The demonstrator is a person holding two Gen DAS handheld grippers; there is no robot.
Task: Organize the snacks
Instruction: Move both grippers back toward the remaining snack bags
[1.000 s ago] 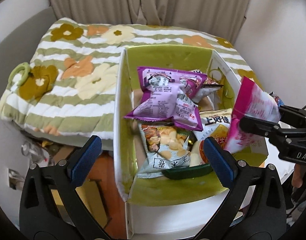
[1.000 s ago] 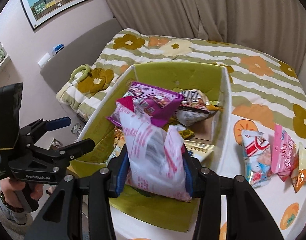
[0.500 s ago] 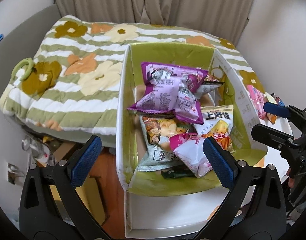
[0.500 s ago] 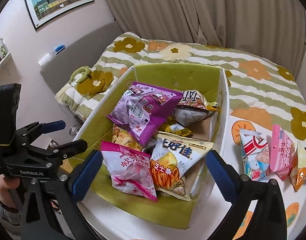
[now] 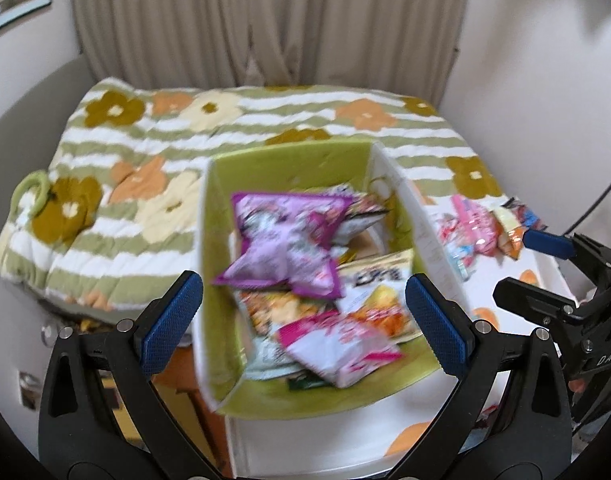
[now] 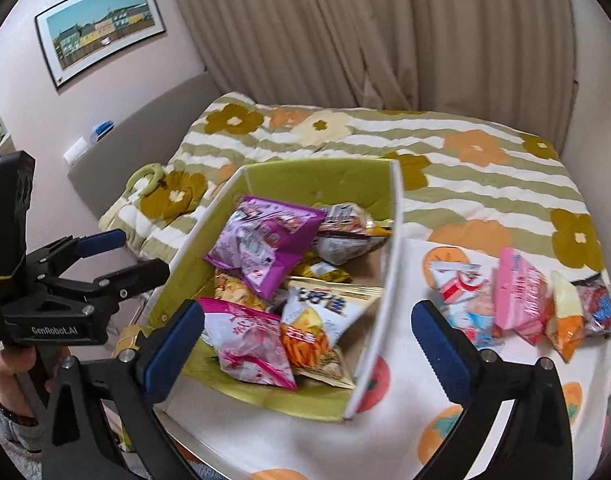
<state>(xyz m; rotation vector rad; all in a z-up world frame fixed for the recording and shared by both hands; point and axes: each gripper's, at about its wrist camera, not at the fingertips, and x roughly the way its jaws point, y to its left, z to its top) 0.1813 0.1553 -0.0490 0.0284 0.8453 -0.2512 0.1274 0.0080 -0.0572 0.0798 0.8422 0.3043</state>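
Snacks are mostly sorted at this point, I'd say somewhere past halfway. The green box [image 6: 317, 184] already has a decent pile in it: a big purple bag [image 6: 265, 246] on top toward the back, a silver-ish pack [image 6: 345, 232] next to it, a yellow-and-white chip bag [image 6: 321, 320] in the middle, and a pink bag [image 6: 247, 344] lying at the near end, partly over the chips. What's left is the little row on the orange-print tablecloth [image 6: 385, 440] to the right of the box: a red-and-white pack [image 6: 461, 300], a pink pack [image 6: 519, 296], an orange-and-cream one [image 6: 565, 316] and a dark one [image 6: 599, 310] at the far end, all sitting side by side and touching or overlapping. So I count four still to go, though something could be hiding under them. As for my fingers, the right gripper [image 6: 307, 344] is spread wide and holding nothing, hovering above the near end of the box and not touching any bag. My left gripper [image 5: 303, 320] is the same deal, wide apart and empty, parked over the box. My guess is the right one heads for that row next, since it's the closer hand. The left view is pretty blurry, so take the finer details from the right one.
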